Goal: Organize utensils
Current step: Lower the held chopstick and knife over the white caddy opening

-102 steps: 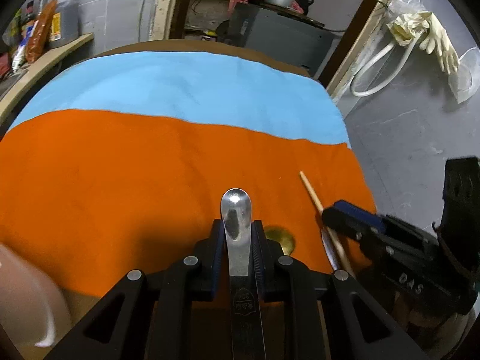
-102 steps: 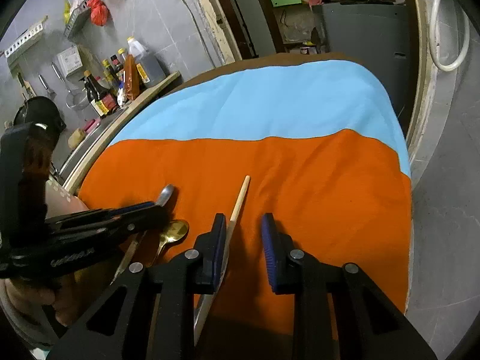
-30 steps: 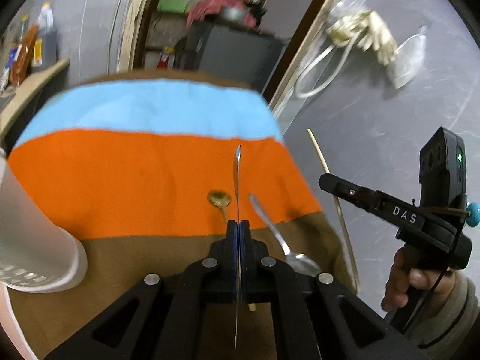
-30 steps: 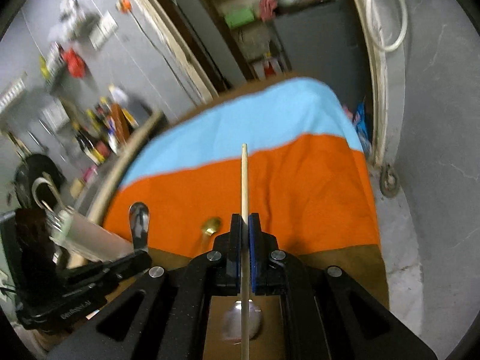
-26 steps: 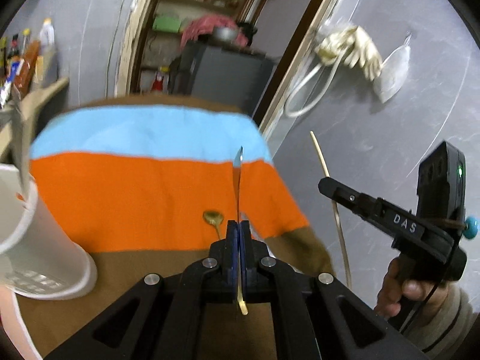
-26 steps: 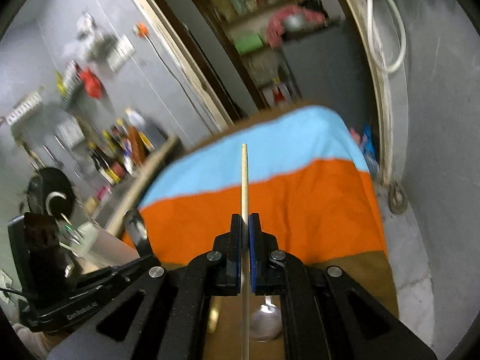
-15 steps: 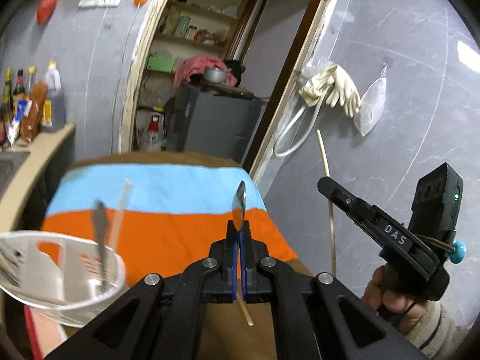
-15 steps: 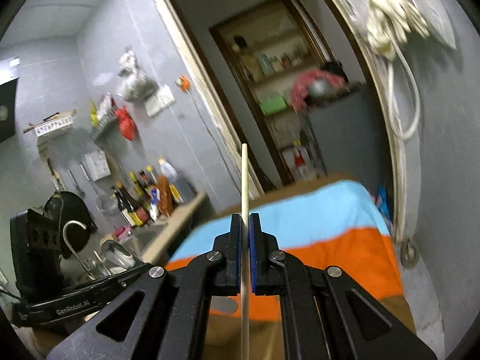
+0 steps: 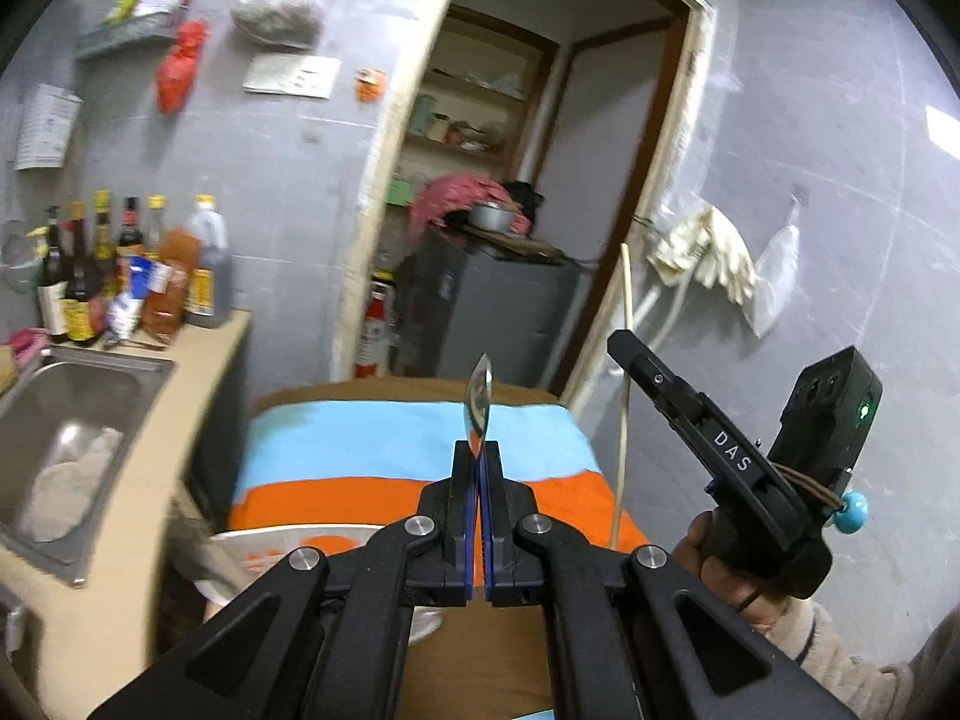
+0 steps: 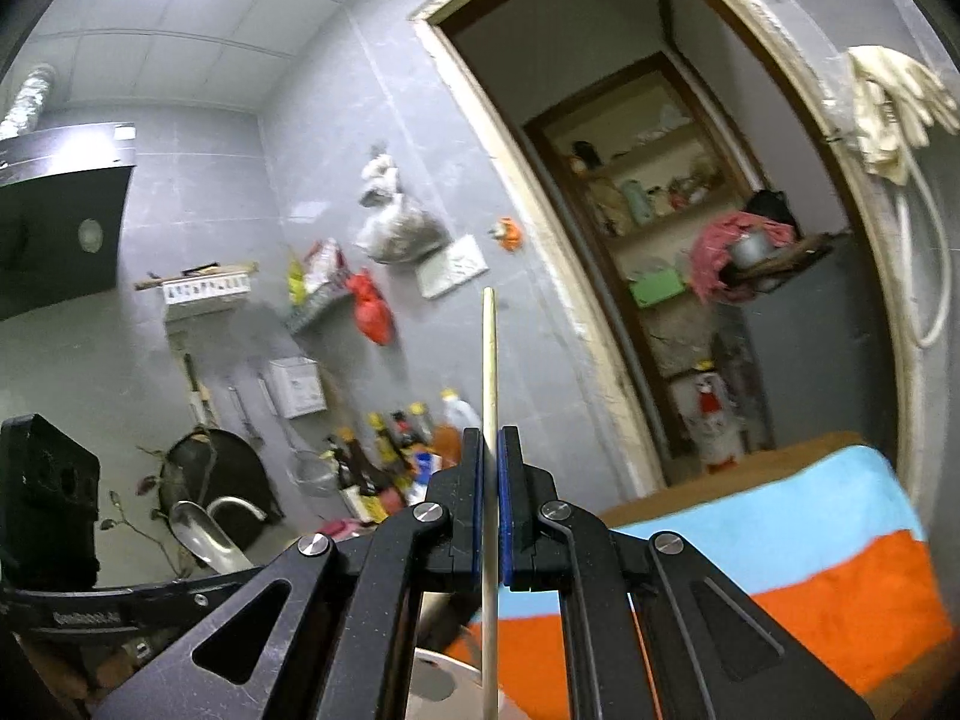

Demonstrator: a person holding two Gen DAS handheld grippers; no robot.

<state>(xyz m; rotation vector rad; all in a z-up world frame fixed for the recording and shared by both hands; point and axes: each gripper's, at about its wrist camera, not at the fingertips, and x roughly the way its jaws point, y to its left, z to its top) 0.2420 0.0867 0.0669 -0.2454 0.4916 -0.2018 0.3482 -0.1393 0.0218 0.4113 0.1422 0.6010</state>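
Note:
My left gripper (image 9: 478, 456) is shut on a steel spoon (image 9: 478, 405), whose bowl sticks up edge-on past the pads. It hangs over a white utensil holder (image 9: 264, 543), whose rim shows just below the fingers. My right gripper (image 10: 491, 450) is shut on a wooden chopstick (image 10: 489, 360) that stands upright. In the left wrist view the right gripper (image 9: 630, 354) is raised at the right with the chopstick (image 9: 624, 372). In the right wrist view the left gripper (image 10: 252, 576) is low at the left with the spoon (image 10: 195, 531), and the holder's rim (image 10: 444, 678) shows below.
The table wears an orange and blue cloth (image 9: 414, 450). A steel sink (image 9: 66, 450) and a counter with sauce bottles (image 9: 120, 264) lie to the left. A doorway with a grey cabinet (image 9: 498, 312) is behind the table. A person's hand (image 9: 720, 552) holds the right gripper.
Both grippers have risen and tilted upward with the spoon and the chopstick still held. The views swung from the tabletop to the wall. The white holder has slid under the left gripper.

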